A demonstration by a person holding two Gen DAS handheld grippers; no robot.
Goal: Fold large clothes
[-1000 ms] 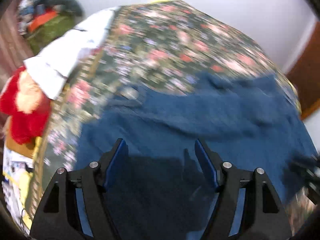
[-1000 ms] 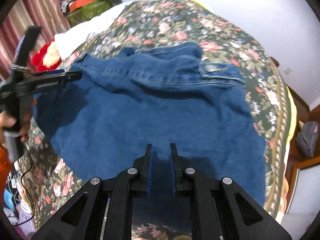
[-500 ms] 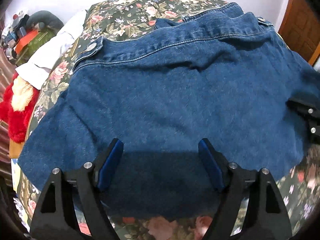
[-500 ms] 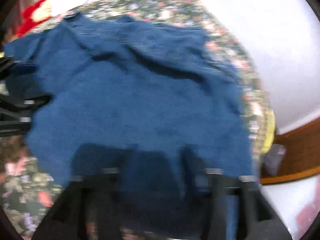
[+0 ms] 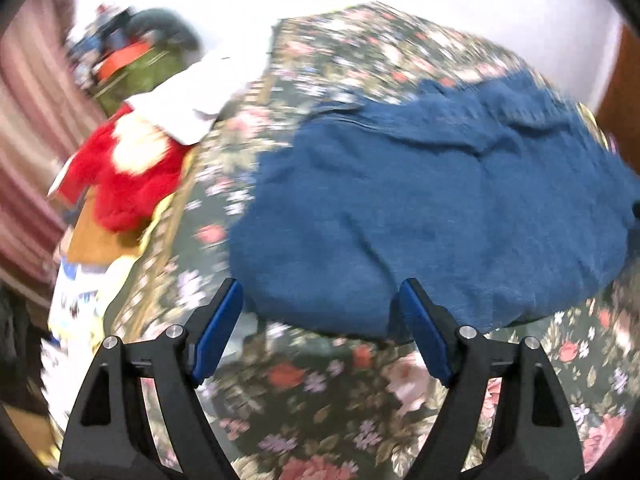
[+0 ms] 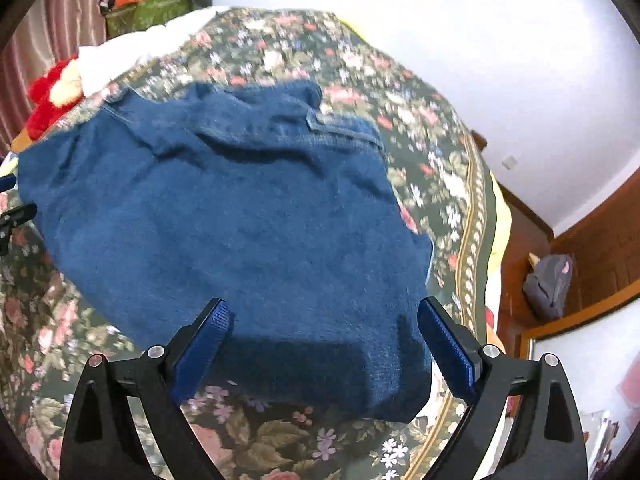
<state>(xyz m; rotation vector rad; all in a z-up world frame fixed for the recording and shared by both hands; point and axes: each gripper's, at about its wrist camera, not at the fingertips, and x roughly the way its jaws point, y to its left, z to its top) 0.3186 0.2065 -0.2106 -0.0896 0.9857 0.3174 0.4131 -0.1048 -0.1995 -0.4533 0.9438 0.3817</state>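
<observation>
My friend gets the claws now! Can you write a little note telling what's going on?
Left claw: open, holding nothing, above the near edge of the denim garment.
Right claw: open, holding nothing, over the garment's near edge.
Garment: lies folded over on the floral bedspread, somewhat rumpled.
Done: at least one fold.
Left: probably smooth it and fold it smaller.

One denim garment (image 6: 240, 216), two hand-held grippers (image 6: 322, 326).
</observation>
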